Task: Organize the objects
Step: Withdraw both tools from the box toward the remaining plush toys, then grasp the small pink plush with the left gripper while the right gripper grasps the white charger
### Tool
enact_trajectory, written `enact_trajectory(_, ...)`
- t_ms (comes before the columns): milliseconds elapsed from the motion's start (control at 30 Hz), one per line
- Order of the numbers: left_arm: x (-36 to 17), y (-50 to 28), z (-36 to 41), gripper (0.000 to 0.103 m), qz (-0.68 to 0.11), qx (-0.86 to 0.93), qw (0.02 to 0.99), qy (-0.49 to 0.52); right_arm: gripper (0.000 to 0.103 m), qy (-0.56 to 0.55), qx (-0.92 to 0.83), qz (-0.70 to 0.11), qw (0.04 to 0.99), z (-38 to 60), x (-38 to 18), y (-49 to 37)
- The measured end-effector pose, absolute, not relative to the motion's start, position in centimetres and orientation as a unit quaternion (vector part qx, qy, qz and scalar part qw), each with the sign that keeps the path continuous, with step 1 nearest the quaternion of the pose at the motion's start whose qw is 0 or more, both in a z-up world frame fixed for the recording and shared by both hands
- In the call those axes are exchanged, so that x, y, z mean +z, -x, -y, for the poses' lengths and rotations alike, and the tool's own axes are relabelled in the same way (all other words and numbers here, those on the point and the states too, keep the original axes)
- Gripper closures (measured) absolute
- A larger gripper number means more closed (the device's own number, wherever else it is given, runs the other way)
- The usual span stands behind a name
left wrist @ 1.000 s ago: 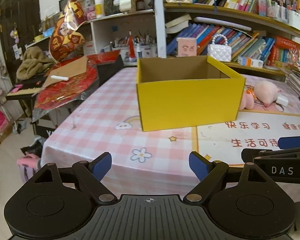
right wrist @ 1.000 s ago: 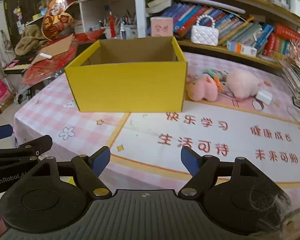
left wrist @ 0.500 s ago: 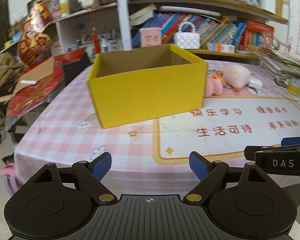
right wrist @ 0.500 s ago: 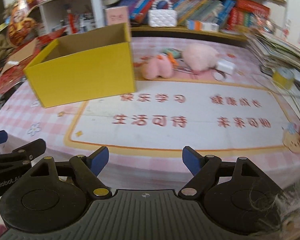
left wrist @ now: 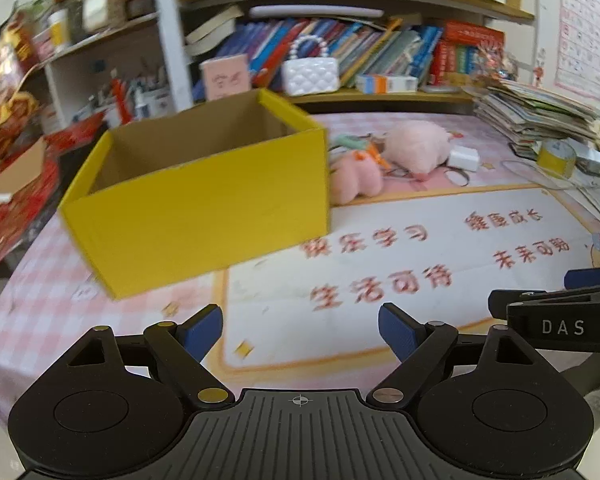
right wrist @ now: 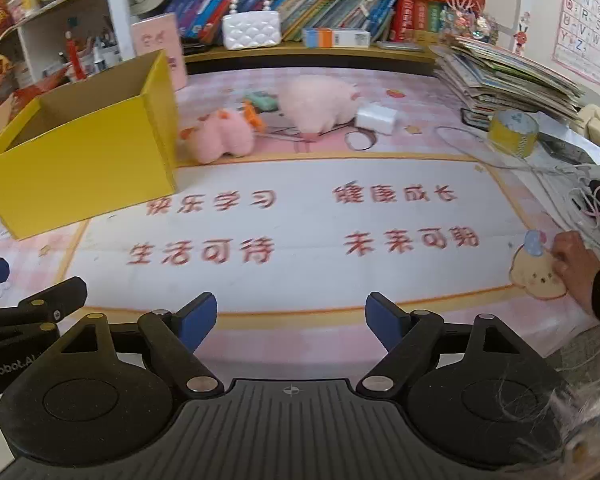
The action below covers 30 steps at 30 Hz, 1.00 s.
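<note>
Left gripper (left wrist: pixel 300 332) agape, empty, at table (right wrist: pixel 300 216) near edge. Right gripper (right wrist: pixel 292 320) same. Yellow box (right wrist: pixel 80 160) left side; pink plush toys (right wrist: pixel 224 136) beside box, toward far edge.

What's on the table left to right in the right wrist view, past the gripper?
Yellow box → small pink plush → large pink plush → white block → yellow tape roll → a hand at the right edge.
</note>
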State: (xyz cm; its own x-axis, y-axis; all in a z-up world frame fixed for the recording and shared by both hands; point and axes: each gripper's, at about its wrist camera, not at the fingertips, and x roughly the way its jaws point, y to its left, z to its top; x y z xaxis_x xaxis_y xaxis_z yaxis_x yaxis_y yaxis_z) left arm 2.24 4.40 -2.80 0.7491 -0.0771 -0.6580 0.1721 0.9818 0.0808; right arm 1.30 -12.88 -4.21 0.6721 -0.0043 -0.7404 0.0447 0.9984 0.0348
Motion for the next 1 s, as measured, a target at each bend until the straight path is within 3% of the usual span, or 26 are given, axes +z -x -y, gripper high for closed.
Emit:
enact_trajectory(667,-2.4,-11.2,4.8,0.018,-0.336,-0.072,0.937,-0.061,0.023,-0.045,-0.015,-0.377,0.925,22.7,-3.3,-10.7)
enact_trajectory(833,-2.2,-13.9,6.7,0.03,-0.344,-0.021,0.938,-0.026,0.023,-0.052,-0.011,-0.36,0.931,24.8,-2.9,-13.3)
enact_trajectory(1000,-3.7,-17.4,9.3,0.032,-0.336,0.059,0.939,-0.044,0.023,-0.056,-0.009,-0.351,0.935,26.7,-2.5,-16.0)
